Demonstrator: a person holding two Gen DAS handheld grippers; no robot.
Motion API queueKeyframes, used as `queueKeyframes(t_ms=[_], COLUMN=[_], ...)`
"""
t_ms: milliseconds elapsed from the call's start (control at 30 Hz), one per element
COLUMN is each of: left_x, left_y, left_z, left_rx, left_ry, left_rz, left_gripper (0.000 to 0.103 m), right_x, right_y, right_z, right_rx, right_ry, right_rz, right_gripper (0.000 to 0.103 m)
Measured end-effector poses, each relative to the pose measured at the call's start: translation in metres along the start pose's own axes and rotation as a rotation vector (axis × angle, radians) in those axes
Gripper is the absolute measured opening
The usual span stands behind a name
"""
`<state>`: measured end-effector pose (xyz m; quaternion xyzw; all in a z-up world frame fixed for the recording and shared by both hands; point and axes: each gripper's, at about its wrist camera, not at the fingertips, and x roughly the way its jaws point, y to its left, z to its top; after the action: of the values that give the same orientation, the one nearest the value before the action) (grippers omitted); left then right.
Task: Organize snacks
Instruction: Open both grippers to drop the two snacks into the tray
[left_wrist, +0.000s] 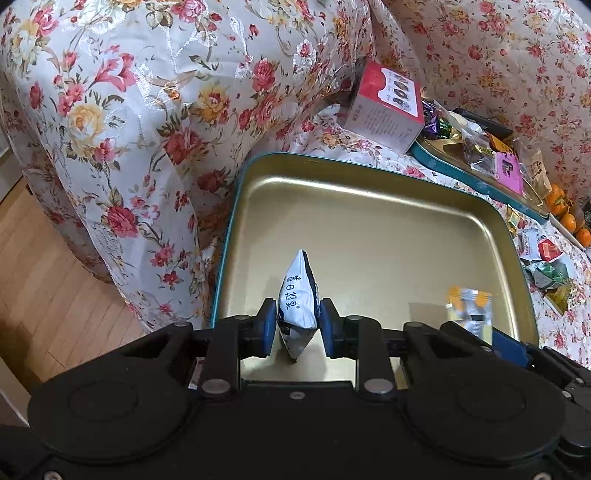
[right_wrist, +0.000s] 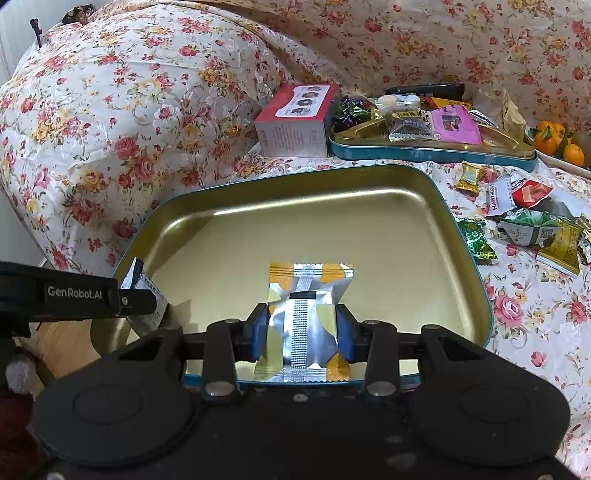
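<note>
Left wrist view, left to right.
- Wooden floor (left_wrist: 48, 266), lower left of the frame.
- Floral cloth (left_wrist: 129, 110), filling the upper left and running across the top.
- Empty gold tray (left_wrist: 369, 206) with teal rim, centre of the frame.
- Left gripper (left_wrist: 297, 325), lower centre, over the tray's near part. Jaws partly closed, blue pads pressed on either side of a white and blue snack packet (left_wrist: 297, 291). The packet stands edge-on between the pads, its upper point rising above them, its lower point hanging below.
- Red and white box (left_wrist: 388, 107), upper centre right, just beside a second tray.
- Silver and orange packet (left_wrist: 469, 310), lower right, over the tray's near right corner.
- Second tray (left_wrist: 454, 166), upper right, piled with wrapped snacks.
- Loose wrapped sweets (left_wrist: 543, 266) on the cloth, right edge.
- Oranges (left_wrist: 565, 214), far right.

Right wrist view, left to right.
- Left gripper (right_wrist: 147, 295), left edge, its white and blue packet partly showing behind the finger.
- Right gripper (right_wrist: 302, 332), lower centre, over the gold tray's (right_wrist: 258, 206) near rim. Jaws partly closed, blue pads against both sides of the silver and orange packet (right_wrist: 306, 310), which lies flat-faced between them and spreads past the pads above and below.
- Red and white box (right_wrist: 295, 122), upper centre.
- Second tray (right_wrist: 424, 153), upper right.
- Loose sweets (right_wrist: 517, 221), right, on the cloth (right_wrist: 535, 314) beside the gold tray.
- Oranges (right_wrist: 561, 144), far right.
</note>
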<state>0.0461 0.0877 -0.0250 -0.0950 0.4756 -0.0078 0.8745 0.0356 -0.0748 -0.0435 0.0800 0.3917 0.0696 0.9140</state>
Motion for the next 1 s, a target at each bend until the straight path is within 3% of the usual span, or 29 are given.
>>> queueKeyframes(t_ms=[200, 367, 1000], left_x=[-0.004, -0.015, -0.019], left_y=[-0.001, -0.001, -0.010], left_z=[-0.001, -0.001, -0.004], left_rx=[-0.001, -0.004, 0.040], left_ry=[-0.013, -0.053, -0.094], left_rz=[-0.016, -0.074, -0.053], left_gripper=[0.035, 0.035, 0.035], right_x=[-0.003, -0.006, -0.026], right_y=[0.001, -0.001, -0.011], right_z=[0.000, 0.000, 0.001], right_rx=[-0.008, -0.009, 0.019], right_ry=[-0.011, -0.013, -0.066], right_rz=[-0.004, -0.001, -0.002], right_gripper=[0.045, 0.045, 0.045])
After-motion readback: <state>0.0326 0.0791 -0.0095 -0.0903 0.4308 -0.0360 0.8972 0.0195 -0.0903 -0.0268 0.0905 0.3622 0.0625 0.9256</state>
